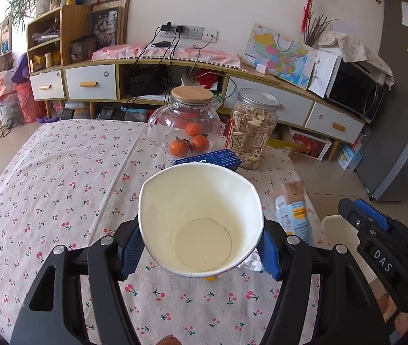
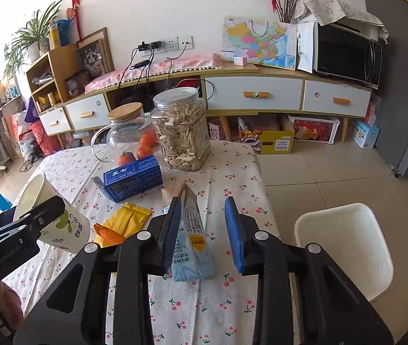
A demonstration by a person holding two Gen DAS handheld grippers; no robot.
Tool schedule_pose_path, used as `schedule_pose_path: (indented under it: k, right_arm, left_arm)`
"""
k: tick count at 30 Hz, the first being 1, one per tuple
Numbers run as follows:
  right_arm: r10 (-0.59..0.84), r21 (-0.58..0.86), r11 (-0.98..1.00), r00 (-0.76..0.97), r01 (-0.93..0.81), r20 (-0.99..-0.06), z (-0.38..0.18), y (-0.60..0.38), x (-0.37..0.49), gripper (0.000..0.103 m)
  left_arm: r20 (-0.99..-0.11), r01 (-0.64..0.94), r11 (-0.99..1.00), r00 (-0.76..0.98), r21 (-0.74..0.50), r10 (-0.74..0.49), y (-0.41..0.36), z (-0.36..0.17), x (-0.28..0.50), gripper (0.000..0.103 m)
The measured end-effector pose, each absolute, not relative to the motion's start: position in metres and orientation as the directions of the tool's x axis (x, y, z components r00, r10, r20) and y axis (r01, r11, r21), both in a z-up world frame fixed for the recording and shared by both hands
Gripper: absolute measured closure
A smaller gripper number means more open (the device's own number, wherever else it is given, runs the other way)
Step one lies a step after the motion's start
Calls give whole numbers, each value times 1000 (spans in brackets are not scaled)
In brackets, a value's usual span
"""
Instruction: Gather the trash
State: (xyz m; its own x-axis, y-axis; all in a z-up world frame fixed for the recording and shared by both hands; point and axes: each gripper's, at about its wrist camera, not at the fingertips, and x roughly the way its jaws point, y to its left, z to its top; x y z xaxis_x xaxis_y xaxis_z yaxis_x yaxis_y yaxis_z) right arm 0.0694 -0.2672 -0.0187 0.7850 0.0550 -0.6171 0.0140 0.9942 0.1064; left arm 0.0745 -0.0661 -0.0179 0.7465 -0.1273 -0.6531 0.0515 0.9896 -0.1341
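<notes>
The left gripper [image 1: 201, 247] pinches a white paper cup [image 1: 201, 224]: its two blue fingers [image 1: 130, 254] press on the cup's wall at nine and three o'clock, and the rim is bent out of round between them. The cup tilts with its open mouth toward the camera, and its inside looks bare. In the right wrist view the same cup [image 2: 54, 218] sits at about nine o'clock, above the worktop [image 2: 204, 310] with its cherry-print cloth, with a leaf pattern on its outer side.

The right gripper [image 2: 204, 230] has a light blue milk carton [image 2: 192, 241] between its fingers [image 2: 234, 233]. The carton leans against the left finger and touches it along its side; a clear gap shows between the carton and the right finger, so the fingers stand spread around it and do not pinch it. Whether the carton's lower end rests on the cloth I cannot tell.

Other litter lies on the cloth: a yellow wrapper [image 2: 129, 221] and an orange peel [image 2: 109, 234] at about ten o'clock from the right fingers, and a blue box [image 2: 130, 178] at eleven o'clock. Beyond them, toward twelve, stand a glass teapot [image 2: 129, 135], mandarins [image 2: 146, 146] showing through it, and a clear jar of seeds [image 2: 182, 132]. A white chair [image 2: 344, 247] stands at three o'clock off the worktop's edge.
</notes>
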Motion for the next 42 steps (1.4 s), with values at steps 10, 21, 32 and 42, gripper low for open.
schedule_pose_path:
  k: [10, 21, 32, 42]
  right_arm:
    - [137, 144, 989, 676, -46, -724, -46, -279, 91, 42]
    - [95, 31, 992, 575, -120, -812, -81, -227, 158, 29]
    - [150, 113, 988, 506, -103, -849, -102, -232, 182, 80]
    - [192, 163, 981, 616, -104, -764, -53, -244, 143, 80]
  left_arm:
    - [-660, 57, 990, 740, -127, -127, -70, -15, 77, 38]
    - [-692, 1, 986, 712, -165, -117, -24, -34, 90, 38]
    - [-700, -23, 982, 705, -185, -115, -12, -39, 100, 38]
    - [-675, -22, 984, 731, -177, -105, -16, -30, 90, 38]
